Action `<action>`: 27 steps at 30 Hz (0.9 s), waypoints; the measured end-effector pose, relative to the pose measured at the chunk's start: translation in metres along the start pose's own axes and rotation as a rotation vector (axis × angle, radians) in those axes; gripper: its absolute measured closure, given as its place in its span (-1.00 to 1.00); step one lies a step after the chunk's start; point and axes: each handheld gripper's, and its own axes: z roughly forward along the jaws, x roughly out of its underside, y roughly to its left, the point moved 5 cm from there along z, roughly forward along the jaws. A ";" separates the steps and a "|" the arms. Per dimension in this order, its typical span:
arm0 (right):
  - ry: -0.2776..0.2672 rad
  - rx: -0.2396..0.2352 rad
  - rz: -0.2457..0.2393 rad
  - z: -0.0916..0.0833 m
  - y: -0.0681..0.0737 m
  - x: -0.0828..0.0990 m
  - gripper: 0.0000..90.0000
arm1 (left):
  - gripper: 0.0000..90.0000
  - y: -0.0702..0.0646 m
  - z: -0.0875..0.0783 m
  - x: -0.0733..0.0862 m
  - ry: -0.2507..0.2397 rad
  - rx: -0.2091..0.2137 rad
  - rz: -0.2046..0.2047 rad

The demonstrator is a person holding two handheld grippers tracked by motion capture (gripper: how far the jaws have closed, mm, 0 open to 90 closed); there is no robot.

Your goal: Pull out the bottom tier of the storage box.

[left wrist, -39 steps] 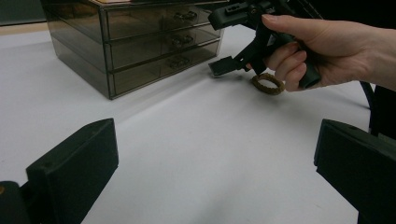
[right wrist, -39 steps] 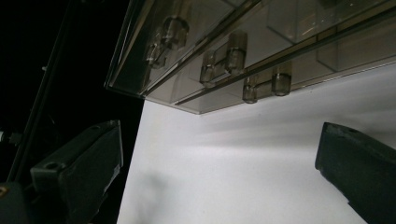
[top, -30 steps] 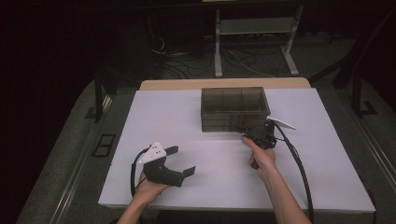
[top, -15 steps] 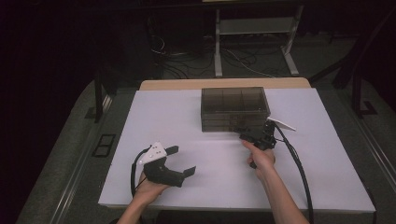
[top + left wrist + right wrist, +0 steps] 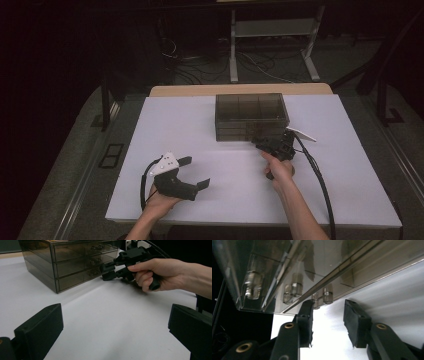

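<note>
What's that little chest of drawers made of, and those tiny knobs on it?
The drawer box looks like smoke-tinted see-through plastic, glossy: you can see into its drawers and light reflects off its walls. The knobs seem clear plastic, glassy and shiny, though real glass can't be ruled out. The right gripper near them looks matte black plastic.

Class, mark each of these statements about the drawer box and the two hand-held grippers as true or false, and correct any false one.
1. The drawer box has smoky see-through walls. True.
2. The right gripper is at the front of the box, by the lowest drawer's knob. True.
3. The right gripper's jaws are clamped on that knob. False: a gap shows on each side of it; they have just been closing.
4. The left gripper holds a drawer. False: its jaws stand wide apart with nothing between them.
5. The box stands on a bare wooden tabletop. False: on a white table.
</note>
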 end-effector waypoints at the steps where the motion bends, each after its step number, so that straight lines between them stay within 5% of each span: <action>1: -0.002 0.000 0.003 0.001 0.000 0.000 0.38 | -1.00 0.000 0.000 0.000 0.001 0.001 0.000; 9: -0.020 -0.027 0.049 0.004 -0.003 0.000 0.55 | -1.00 0.000 0.000 0.000 0.004 0.003 0.001; 17: -0.017 -0.059 0.045 0.009 -0.004 0.002 0.71 | -1.00 -0.001 0.000 0.000 0.004 0.005 0.001; 27: -0.038 -0.077 0.061 0.012 -0.005 0.002 0.72 | -1.00 -0.001 0.000 0.001 0.007 0.008 0.003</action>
